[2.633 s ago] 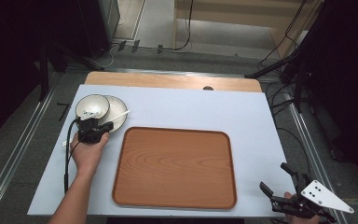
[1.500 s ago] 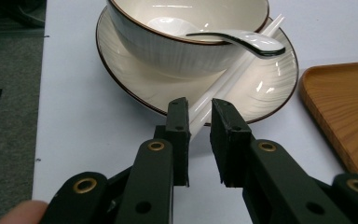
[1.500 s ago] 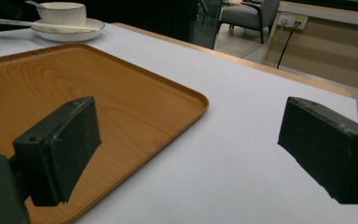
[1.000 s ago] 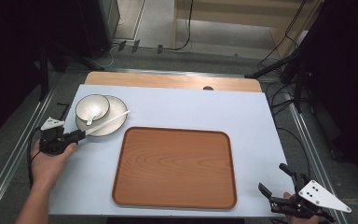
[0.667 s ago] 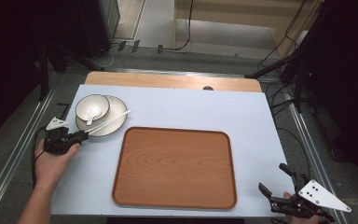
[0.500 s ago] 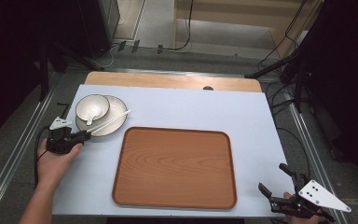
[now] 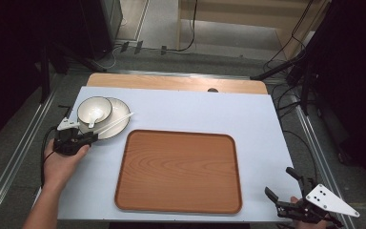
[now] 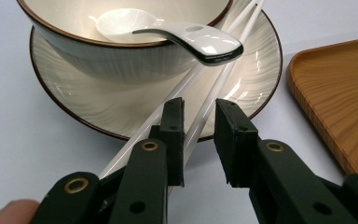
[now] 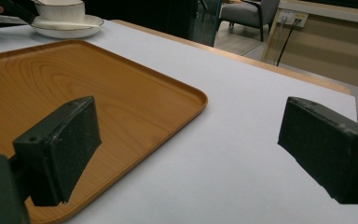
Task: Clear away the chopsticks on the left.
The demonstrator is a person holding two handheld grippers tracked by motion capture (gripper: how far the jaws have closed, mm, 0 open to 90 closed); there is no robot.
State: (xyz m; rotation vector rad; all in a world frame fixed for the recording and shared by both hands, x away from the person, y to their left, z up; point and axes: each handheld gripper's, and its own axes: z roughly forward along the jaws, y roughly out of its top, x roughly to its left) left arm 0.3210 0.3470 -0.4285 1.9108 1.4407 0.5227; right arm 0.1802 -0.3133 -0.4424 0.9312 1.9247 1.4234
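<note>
While the left gripper (image 8: 199, 135) sits at the near rim of the plate (image 8: 256, 79), its jaws stand a narrow gap apart around one of the white chopsticks (image 8: 214, 100); the pads do not yet look pressed on it, so nothing is grasped. The chopsticks lie across the plate beside the bowl (image 8: 98, 46), which holds a white spoon (image 8: 186, 35). Right of the plate, the wooden tray (image 7: 178, 169) lies bare. Well beyond the tray from the plate, the right gripper (image 7: 290, 193) rests with jaws spread wide, holding nothing. My judgement: the work is barely begun, with the closing, lifting and any move towards the tray all left.
</note>
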